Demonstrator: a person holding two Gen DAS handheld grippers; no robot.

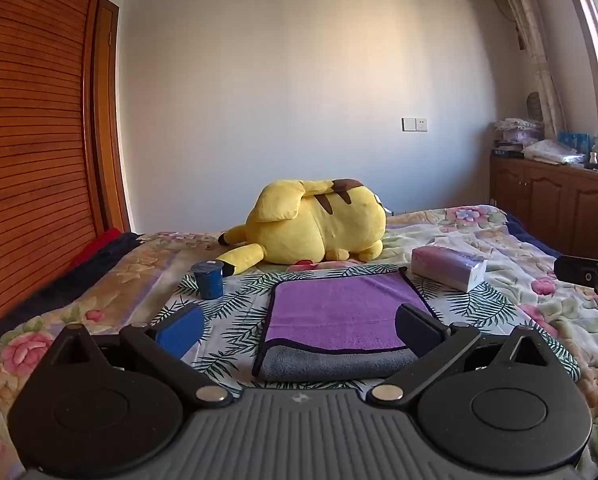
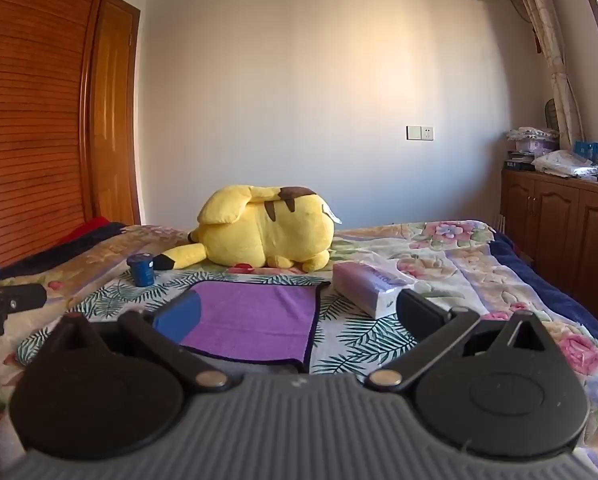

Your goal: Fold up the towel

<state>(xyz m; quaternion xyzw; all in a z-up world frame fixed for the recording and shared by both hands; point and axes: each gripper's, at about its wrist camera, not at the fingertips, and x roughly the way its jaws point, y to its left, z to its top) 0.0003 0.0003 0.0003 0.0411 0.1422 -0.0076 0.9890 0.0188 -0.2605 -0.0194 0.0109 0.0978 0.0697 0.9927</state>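
Broadly, the bed (image 1: 499,240) carried a yellow plush toy (image 1: 315,224) far back; nearer lay the purple towel (image 1: 339,312), already doubled, its grey underside showing. Both the left gripper (image 1: 299,328) and right gripper (image 2: 299,316) hovered near it, jaws wide and empty. Pinching matching near corners would probably keep edges aligned.

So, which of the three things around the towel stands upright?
The dark blue cup, left of the purple towel. The tissue pack lies flat at its right, and the yellow plush toy lies behind.
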